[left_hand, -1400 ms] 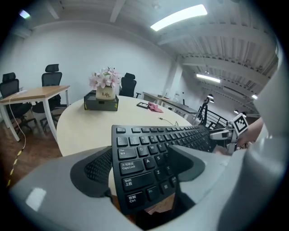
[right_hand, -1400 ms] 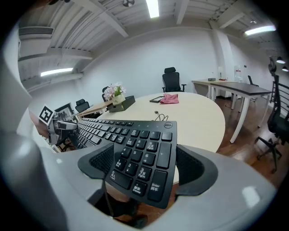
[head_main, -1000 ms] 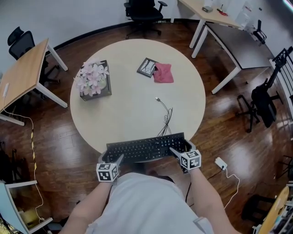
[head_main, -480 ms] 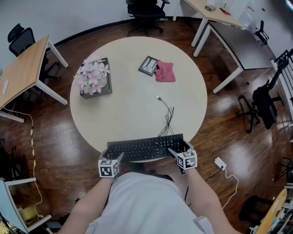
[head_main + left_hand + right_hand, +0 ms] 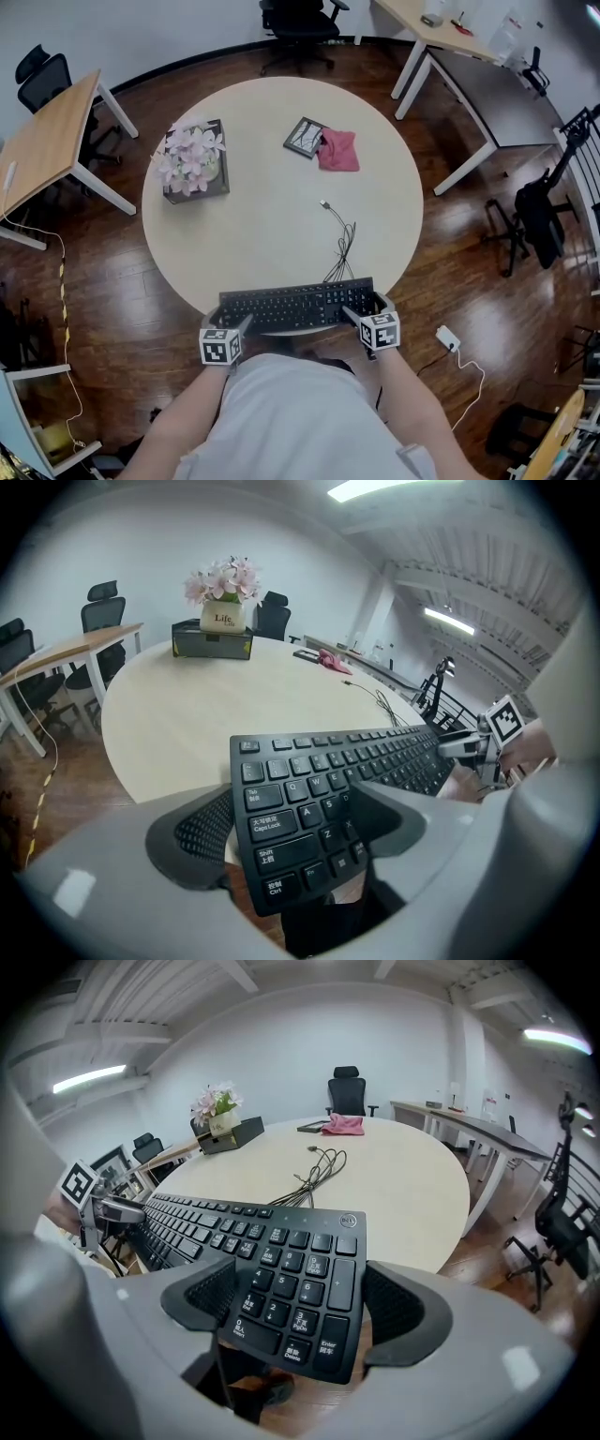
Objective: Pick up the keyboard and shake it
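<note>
Keyboard spot: The keyboard (image 5: 295, 304) lies along the near edge of the round table (image 5: 272, 141), with its front side hanging past the rim toward the person.
Left gripper: The left gripper (image 5: 240, 327) pinches the keyboard's left end through its thickness. One jaw lies over the keys beside Caps Lock and the other sits under the case.
Right gripper: The right gripper (image 5: 360, 315) clamps the number-pad end the same way, one jaw on the keys and one beneath.
Done so far: Both ends are gripped. In the gripper views the keyboard is tilted with floor showing below its near side, so I judge the lift is made or just starting.
Left to do: The shaking. Nothing here shows it under way.
Keyboard looks: Black, full-size and flat, with white lettering on the keys. It spans straight between the grippers with no sag.
Cable: A thin cable (image 5: 339, 234) trails from the back edge toward the table's middle in loose loops, its plug lying free. I expect it to drag along in a shake.
Elsewhere: A box of flowers (image 5: 192, 161) near the left edge and a pink cloth (image 5: 337, 150) toward the far edge are well apart from the keyboard.
</note>
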